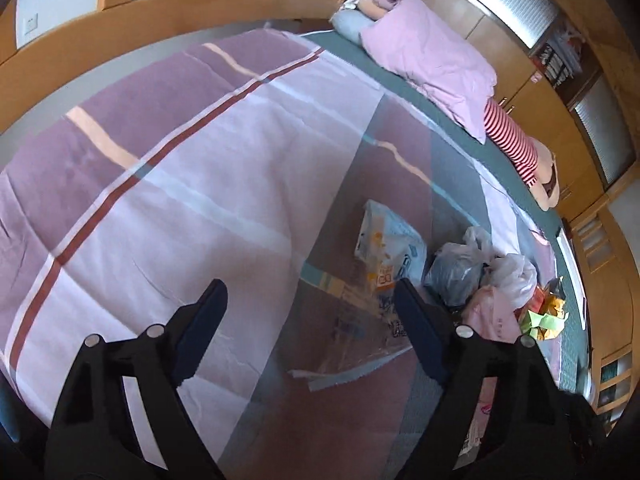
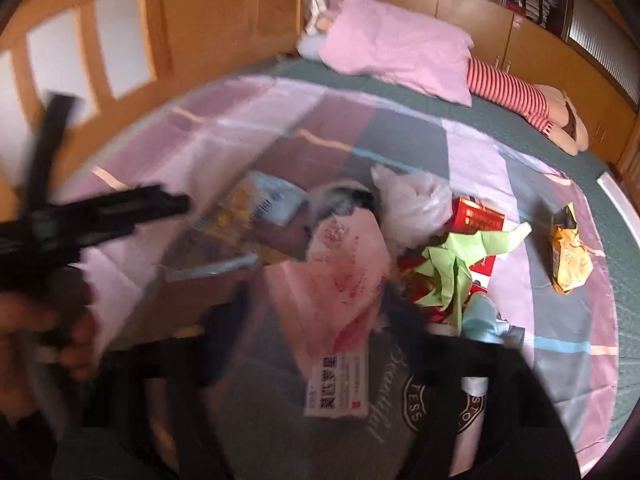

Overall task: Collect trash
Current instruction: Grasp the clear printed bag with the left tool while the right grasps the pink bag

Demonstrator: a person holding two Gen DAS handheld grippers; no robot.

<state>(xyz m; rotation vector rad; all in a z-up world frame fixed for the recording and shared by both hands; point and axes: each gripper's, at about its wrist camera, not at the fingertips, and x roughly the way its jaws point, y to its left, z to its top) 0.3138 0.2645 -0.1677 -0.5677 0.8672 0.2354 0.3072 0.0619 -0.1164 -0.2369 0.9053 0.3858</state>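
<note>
Trash (image 2: pixel 400 240): crumpled bags, wrappers, paper scraps

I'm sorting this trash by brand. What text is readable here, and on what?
"Beautiful", in script: grey bag.
"TESS": round badge on it, rest hidden.
White label: Chinese characters, blurred.
Pink bag, red box: print unreadable.

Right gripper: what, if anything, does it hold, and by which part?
Cannot be told: the right gripper is blurred, with the pink bag between its jaws.
</note>
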